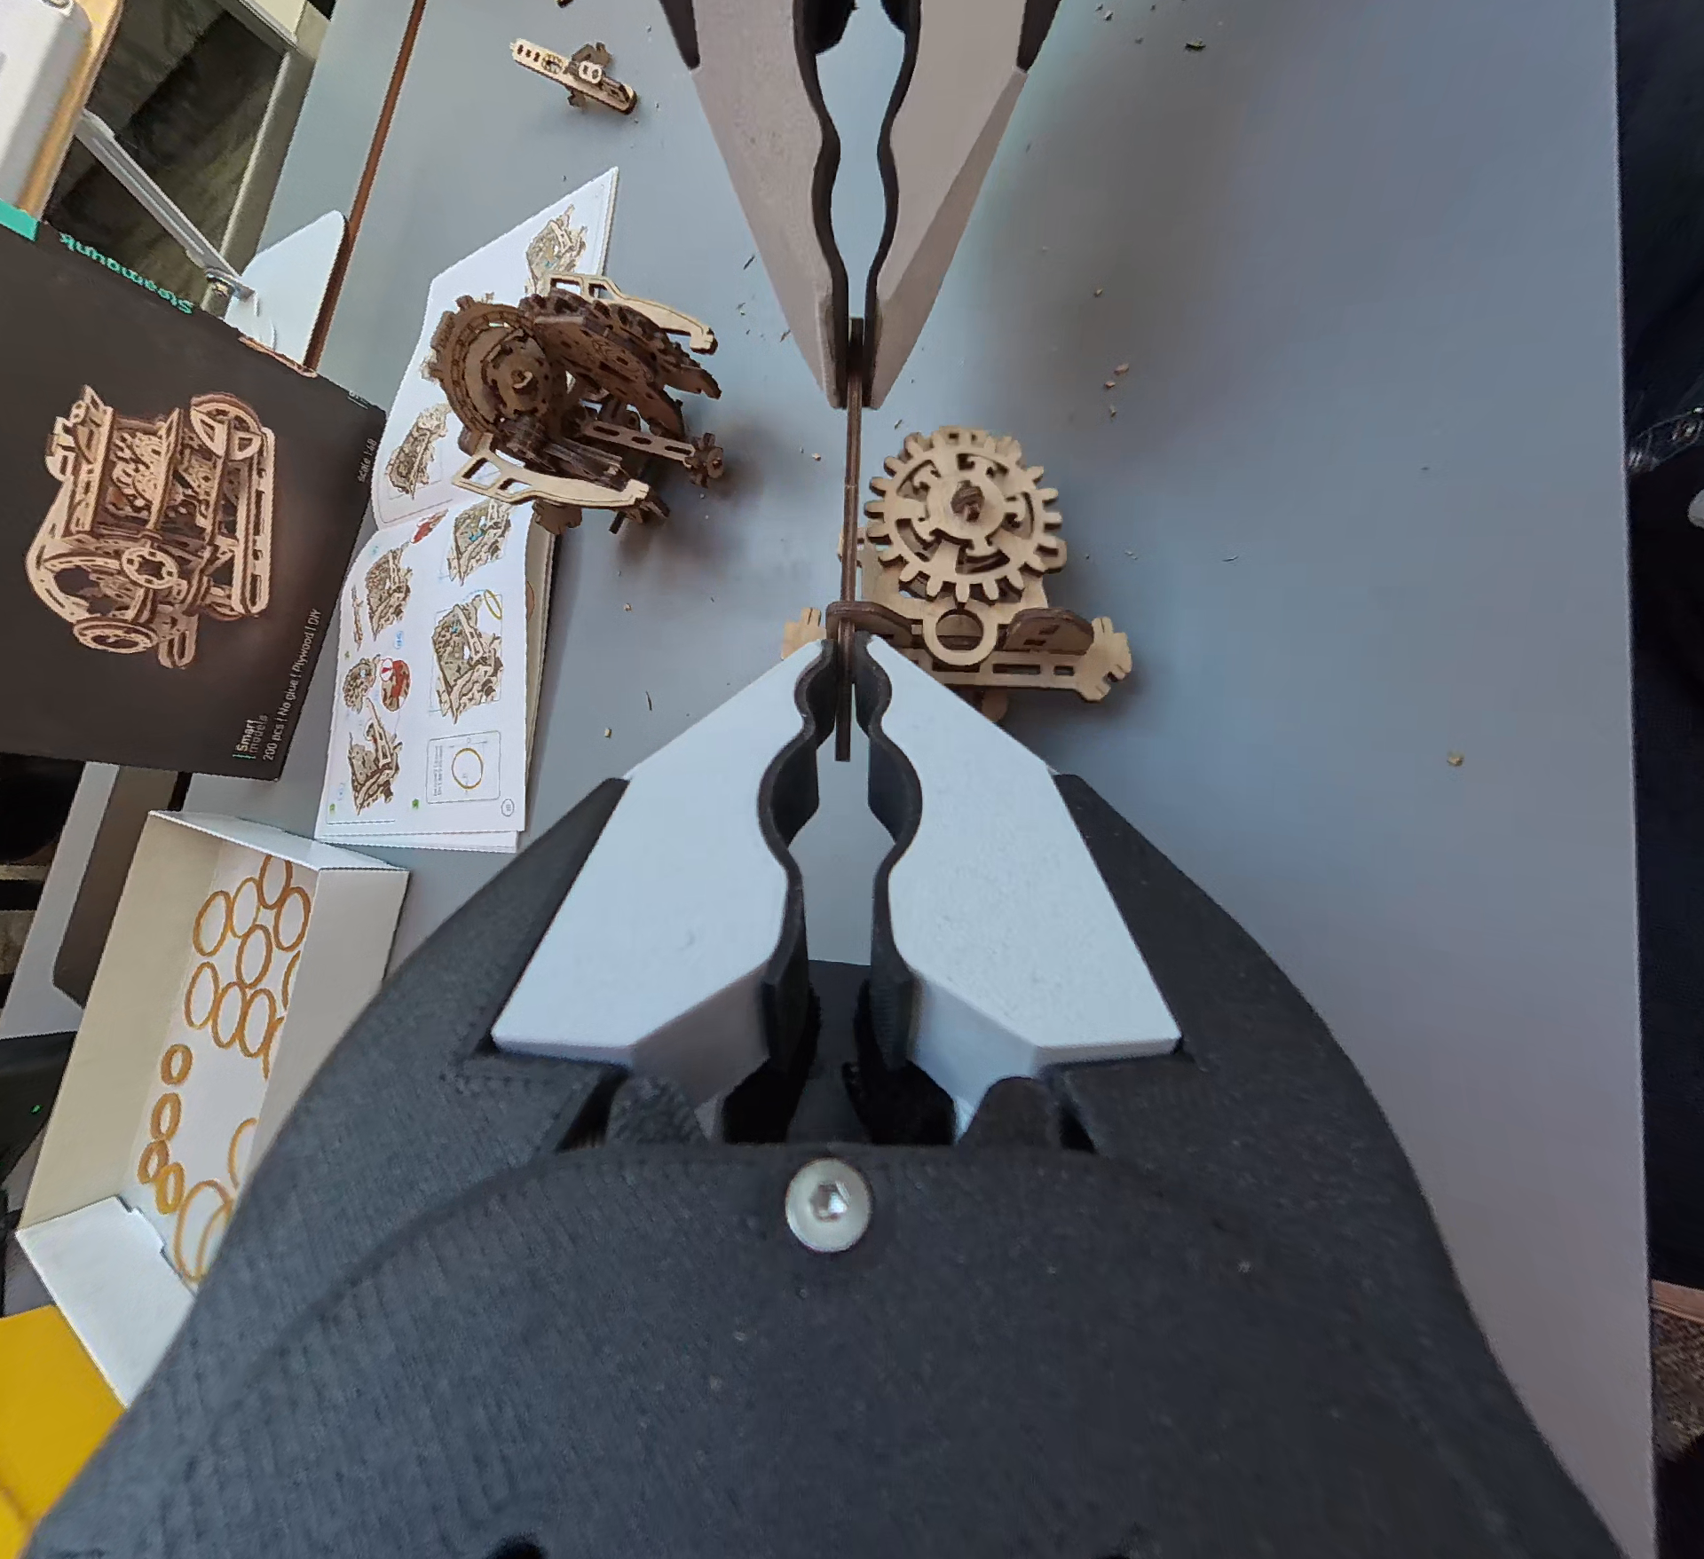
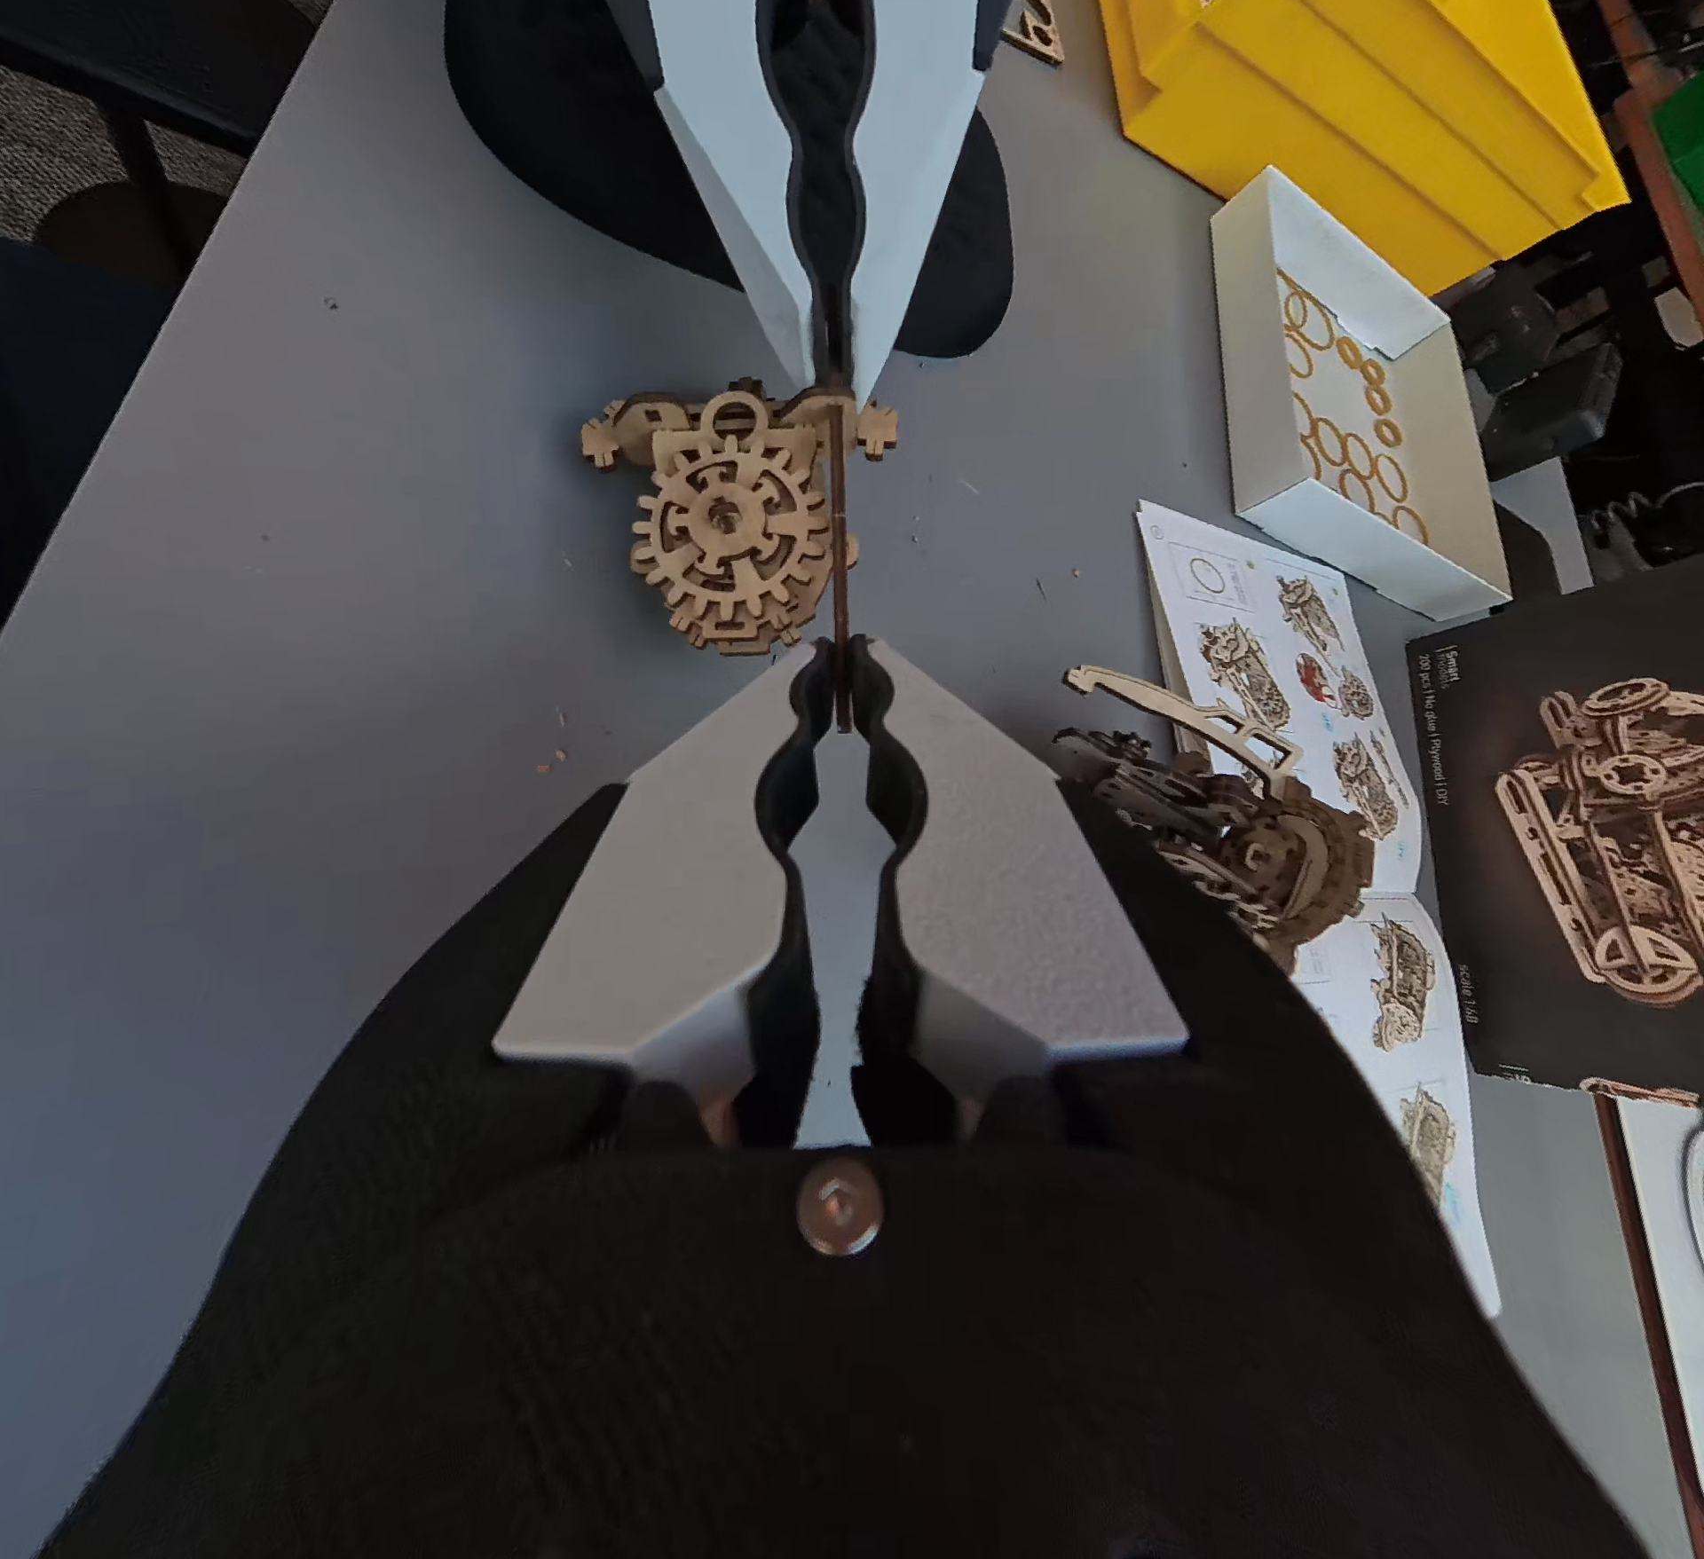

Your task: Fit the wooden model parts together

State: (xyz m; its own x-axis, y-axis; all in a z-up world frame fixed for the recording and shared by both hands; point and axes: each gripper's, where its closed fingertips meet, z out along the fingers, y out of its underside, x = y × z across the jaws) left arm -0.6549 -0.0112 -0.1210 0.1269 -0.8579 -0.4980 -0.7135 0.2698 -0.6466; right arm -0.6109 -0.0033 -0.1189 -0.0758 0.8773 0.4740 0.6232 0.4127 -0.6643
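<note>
Between my 2 grippers the thin wooden strip [image 1: 849, 538] spans the gap, blocking any crossing there. Just beside it, right of my left gripper [image 1: 844, 667], sits the gear assembly [image 1: 964, 556]. To its left stand the dark wooden model [image 1: 562, 399] and booklet [image 1: 452, 593]. Bare grey table [image 1: 1337, 501] lies open further right.

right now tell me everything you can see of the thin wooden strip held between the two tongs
The thin wooden strip is a dark brown, flat plywood-looking piece seen edge-on, straight, with a faint joint near mid-length. It spans the gap above the grey table, clamped at one end by the left tongs and at the other by the right tongs. In the views it passes beside the pale gear assembly; contact with it is unclear.
</note>
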